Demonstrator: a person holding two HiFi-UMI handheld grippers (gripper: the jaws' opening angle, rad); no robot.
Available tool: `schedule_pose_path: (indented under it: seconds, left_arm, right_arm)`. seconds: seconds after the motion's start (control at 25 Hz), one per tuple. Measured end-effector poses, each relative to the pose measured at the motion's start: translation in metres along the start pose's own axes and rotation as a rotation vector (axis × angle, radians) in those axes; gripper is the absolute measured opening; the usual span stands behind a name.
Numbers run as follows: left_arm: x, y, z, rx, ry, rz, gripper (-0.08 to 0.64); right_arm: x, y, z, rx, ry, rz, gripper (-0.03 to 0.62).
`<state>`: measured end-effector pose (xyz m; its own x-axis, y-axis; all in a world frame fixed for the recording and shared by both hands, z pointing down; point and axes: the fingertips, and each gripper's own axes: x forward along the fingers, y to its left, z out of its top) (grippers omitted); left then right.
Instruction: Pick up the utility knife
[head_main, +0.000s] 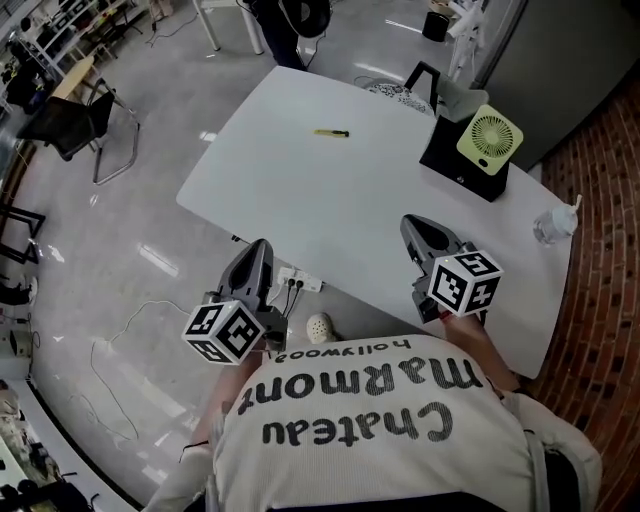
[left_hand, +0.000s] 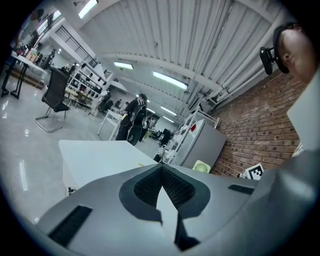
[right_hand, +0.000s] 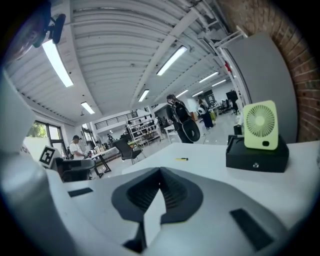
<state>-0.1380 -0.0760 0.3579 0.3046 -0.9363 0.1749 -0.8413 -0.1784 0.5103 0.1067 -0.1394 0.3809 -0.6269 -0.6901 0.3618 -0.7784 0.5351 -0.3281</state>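
A slim yellow-and-black utility knife (head_main: 331, 132) lies alone on the far half of the smooth white table (head_main: 300, 200), a slab with rounded corners, well apart from both tongs. The left gripper (head_main: 258, 248), matte grey plastic with ribbed black pads, hangs just off the table's near edge over glossy floor (head_main: 120, 230). Its jaws meet at the tips with nothing between them. The right gripper (head_main: 420, 228) hovers over the table's near side, jaws likewise closed and empty (each tool carries a cube of square markers). At the table's right end a pale green slatted fan (head_main: 489, 138) stands on a black box (head_main: 462, 162). A clear plastic container (head_main: 552, 226) sits by the table's right edge, next to a brick wall (head_main: 600, 180). The knife is too small for its blade to be made out. The person's printed shirt (head_main: 380, 440) cuts off part of the table's near edge. Bare tabletop stretches from the right gripper to the knife.
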Motion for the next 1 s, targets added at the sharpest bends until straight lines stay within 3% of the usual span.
schedule_pose_path:
  seconds: [0.36, 0.72, 1.0]
  left_arm:
    - [0.033, 0.047, 0.029, 0.001, 0.033, -0.064, 0.000]
    - [0.059, 0.084, 0.024, 0.017, 0.069, -0.100, 0.000]
    - [0.069, 0.117, 0.006, -0.036, 0.152, -0.014, 0.000]
  right_arm:
    - [0.056, 0.010, 0.008, -0.003, -0.002, -0.040, 0.003]
    - [0.121, -0.016, -0.020, -0.077, 0.125, -0.062, 0.003]
    - [0.179, -0.031, -0.025, -0.206, 0.266, -0.009, 0.005]
